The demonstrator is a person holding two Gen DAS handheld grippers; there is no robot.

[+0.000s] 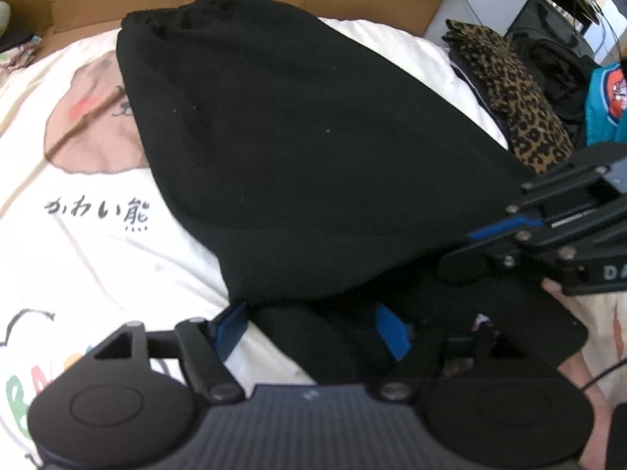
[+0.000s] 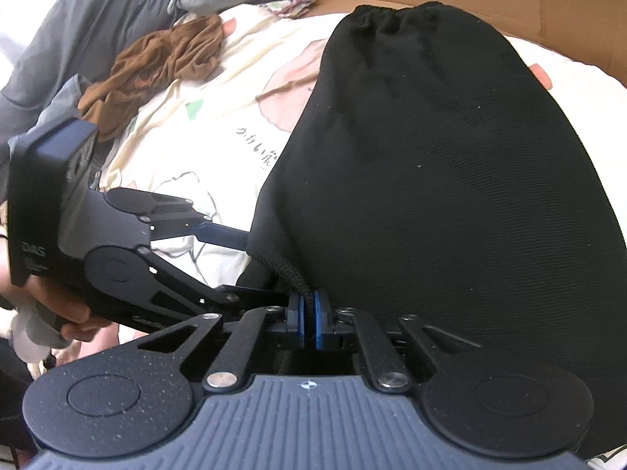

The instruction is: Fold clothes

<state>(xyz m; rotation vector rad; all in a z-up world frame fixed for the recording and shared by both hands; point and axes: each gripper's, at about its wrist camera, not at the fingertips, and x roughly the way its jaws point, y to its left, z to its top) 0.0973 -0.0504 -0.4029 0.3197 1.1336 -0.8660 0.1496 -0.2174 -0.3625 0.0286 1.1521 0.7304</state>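
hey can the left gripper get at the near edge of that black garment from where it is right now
Probably yes. The left gripper is open with the near edge of the black garment lying between its blue pads, nothing else in between. The right gripper is shut on the same hem just beside it, so space is tight.

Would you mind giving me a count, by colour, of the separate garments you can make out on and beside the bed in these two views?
Black: 1, the black garment held by the right gripper, with the left gripper at its near edge
Brown: 1, the crumpled brown garment
Leopard print: 1, the leopard-print garment
Teal: 1, the teal garment
Total: 4
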